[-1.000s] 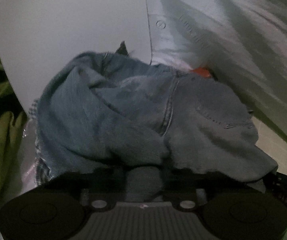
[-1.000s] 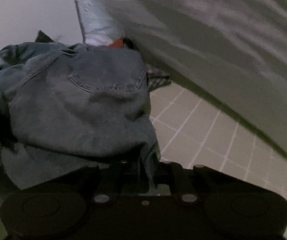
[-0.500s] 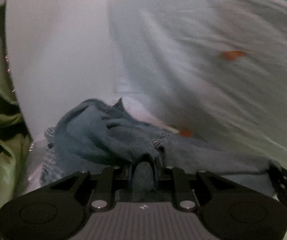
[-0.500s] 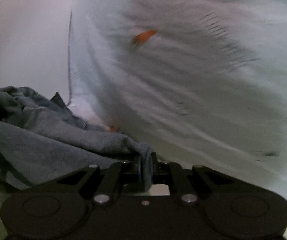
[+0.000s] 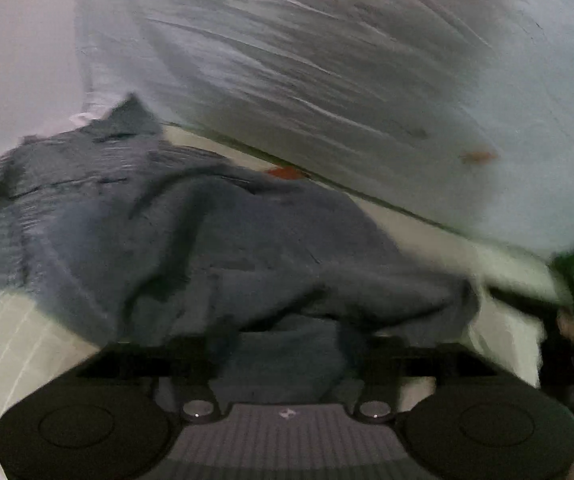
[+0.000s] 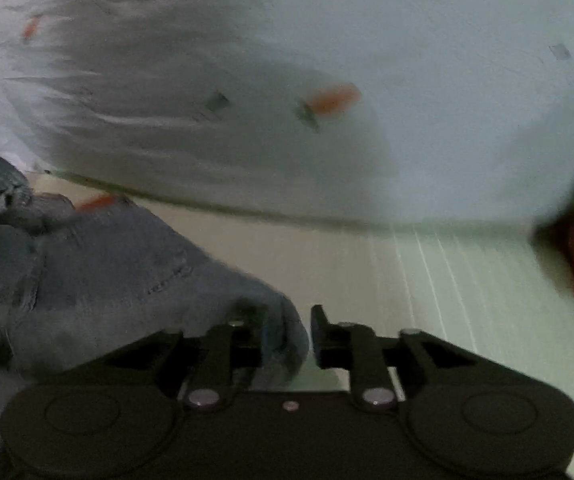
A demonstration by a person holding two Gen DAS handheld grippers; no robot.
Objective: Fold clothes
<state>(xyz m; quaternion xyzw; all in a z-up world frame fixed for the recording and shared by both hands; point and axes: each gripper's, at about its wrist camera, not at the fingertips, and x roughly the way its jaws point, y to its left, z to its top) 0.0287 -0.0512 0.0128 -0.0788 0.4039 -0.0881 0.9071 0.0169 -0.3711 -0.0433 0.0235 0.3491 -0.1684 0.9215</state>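
1. The frames are smearing with motion, and no brand, label or writing is coming through readable anywhere; only orange flecks are showing on the white sheet hanging behind.
2. The jeans are lying in a rumpled heap on the pale tiled floor, right against the foot of that sheet.
3. In the left wrist view the denim is stretching from the upper left down toward the camera, its long axis running roughly diagonal; which end is the waist cannot be told through the blur.
4. In the right wrist view a stitched pocket seam is showing on the jeans, and the cloth is tapering toward the gripper.
5. The left gripper has just been opening: its jaws are standing wide, with a fold of denim lying loose between them.
6. The right gripper has also just been opening: a gap is showing beside its right finger, while a denim edge is draping over the left finger, no longer pinched.
7. A dark object with red is blurring at the right edge.
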